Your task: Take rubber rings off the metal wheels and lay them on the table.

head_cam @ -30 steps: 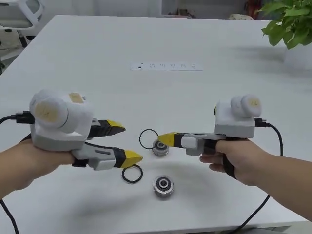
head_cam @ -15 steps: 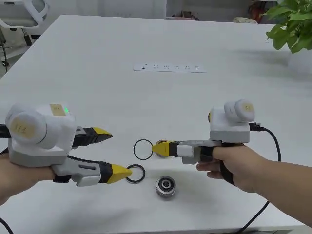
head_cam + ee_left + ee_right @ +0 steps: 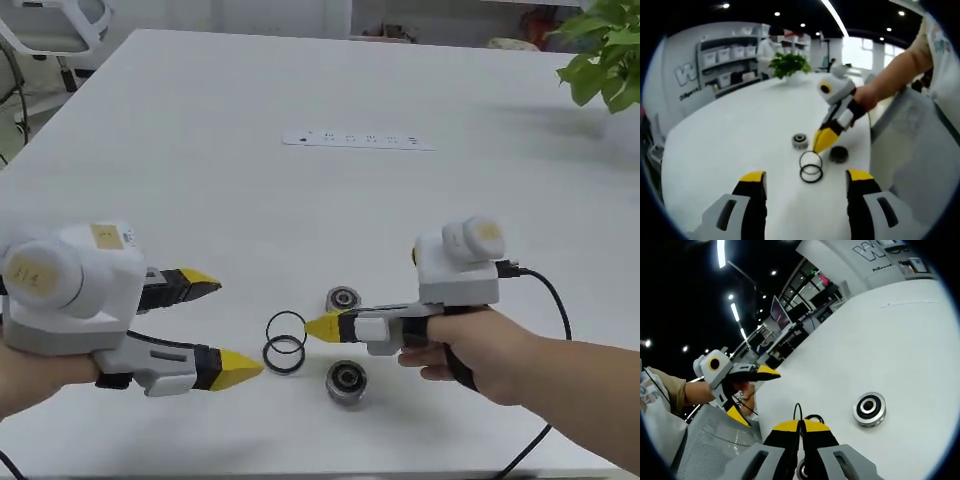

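Right gripper [image 3: 318,327]: jaws closed flat together, pinching a thin black ring [image 3: 286,326] by its edge. In the right gripper view the ring stands up from between the yellow tips. It hangs low over the table [image 3: 250,150] and overlaps a second ring [image 3: 283,355], which lies flat on the person's side of it. Cannot tell whether the held ring touches the surface.

Left gripper [image 3: 225,326]: jaws wide apart, nothing between them. It points at the two rings from the left and is clear of both.

Wheels: the far wheel [image 3: 343,298] is just beyond the right gripper's tips, and its rim looks like bare metal. The near wheel [image 3: 346,380] is just beside the right gripper's body, on the person's side. Its rim looks darker; cannot tell if a ring is on it.

Step, as judged: laying the pulled-off ring down by the first one.

Next move calls for:
- lowering until the ring lies flat;
- parting the right jaws;
- backing straight out so the tips drag neither ring;
- then inspecting the near wheel; if ringed, one gripper steadies the wheel while the other peels.
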Tool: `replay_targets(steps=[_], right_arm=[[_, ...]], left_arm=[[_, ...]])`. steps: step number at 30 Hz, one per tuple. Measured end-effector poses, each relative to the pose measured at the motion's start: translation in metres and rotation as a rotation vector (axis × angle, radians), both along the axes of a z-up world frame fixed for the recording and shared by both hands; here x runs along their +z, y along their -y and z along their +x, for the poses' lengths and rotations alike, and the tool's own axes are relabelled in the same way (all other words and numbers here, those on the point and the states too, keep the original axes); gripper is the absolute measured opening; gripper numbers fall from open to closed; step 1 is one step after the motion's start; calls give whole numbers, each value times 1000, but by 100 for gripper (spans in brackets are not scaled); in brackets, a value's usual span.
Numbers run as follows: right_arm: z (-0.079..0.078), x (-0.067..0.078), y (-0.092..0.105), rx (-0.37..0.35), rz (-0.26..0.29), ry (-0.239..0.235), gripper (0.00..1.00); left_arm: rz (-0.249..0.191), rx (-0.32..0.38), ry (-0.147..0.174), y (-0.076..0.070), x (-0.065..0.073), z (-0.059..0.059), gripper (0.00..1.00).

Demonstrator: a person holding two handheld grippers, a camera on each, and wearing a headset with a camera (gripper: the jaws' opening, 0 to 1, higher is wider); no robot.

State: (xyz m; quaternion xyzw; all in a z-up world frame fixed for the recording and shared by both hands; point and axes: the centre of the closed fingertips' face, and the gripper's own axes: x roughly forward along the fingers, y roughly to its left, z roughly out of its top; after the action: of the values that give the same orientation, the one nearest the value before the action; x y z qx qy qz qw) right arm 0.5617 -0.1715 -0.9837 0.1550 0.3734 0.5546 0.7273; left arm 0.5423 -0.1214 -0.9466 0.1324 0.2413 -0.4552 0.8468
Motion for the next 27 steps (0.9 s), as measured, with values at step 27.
replay_targets(steps=[27], right_arm=[[-4,-22,-2,27,-91,9,2]], left_arm=[[0,17,-20,-4,-8,-4,64]])
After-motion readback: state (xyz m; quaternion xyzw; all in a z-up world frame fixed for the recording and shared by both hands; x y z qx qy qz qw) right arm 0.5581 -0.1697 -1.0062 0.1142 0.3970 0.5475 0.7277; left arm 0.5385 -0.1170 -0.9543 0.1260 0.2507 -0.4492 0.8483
